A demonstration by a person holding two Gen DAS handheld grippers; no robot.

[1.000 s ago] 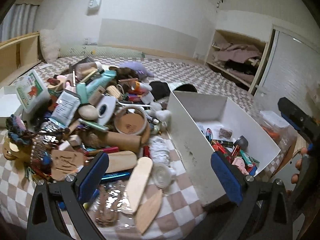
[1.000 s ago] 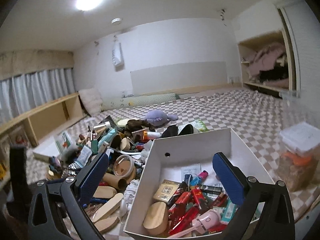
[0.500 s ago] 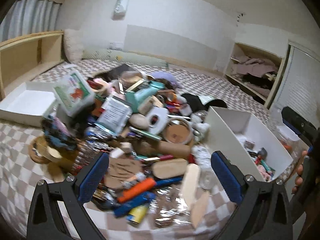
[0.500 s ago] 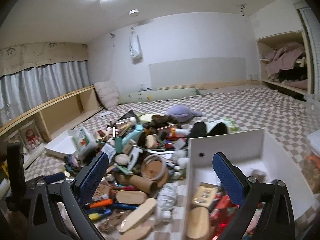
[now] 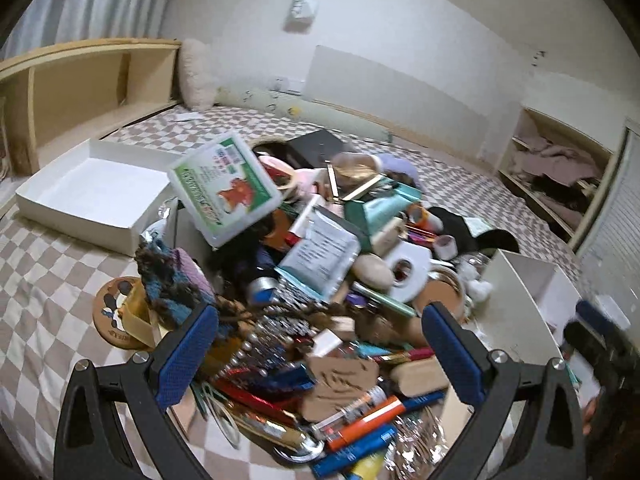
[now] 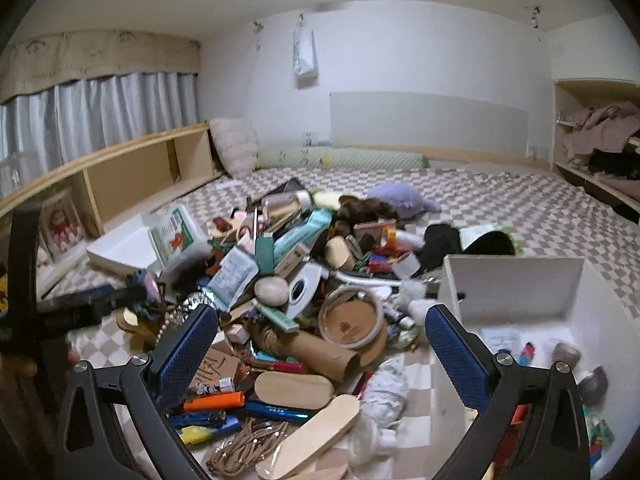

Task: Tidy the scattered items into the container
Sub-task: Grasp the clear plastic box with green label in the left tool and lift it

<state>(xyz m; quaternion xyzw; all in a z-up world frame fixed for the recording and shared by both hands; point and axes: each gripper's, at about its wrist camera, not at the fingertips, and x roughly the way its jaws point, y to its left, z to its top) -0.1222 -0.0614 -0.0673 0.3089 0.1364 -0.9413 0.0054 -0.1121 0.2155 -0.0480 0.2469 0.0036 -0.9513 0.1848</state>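
Checkered bedding point(image 6: 520, 208) carries the scattered pile point(image 5: 328, 280). Your left gripper point(image 5: 320, 356) and right gripper point(image 6: 322, 354) both gape wide, empty, over it; the white container point(image 6: 516, 280) sits right of your right fingers. You're choosing; next, close on one loose item.

left gripper point(image 5: 320, 354) jaws wide apart, nothing in them | right gripper point(image 6: 322, 354) same deal, spread wide and empty | both held low, pointing forward
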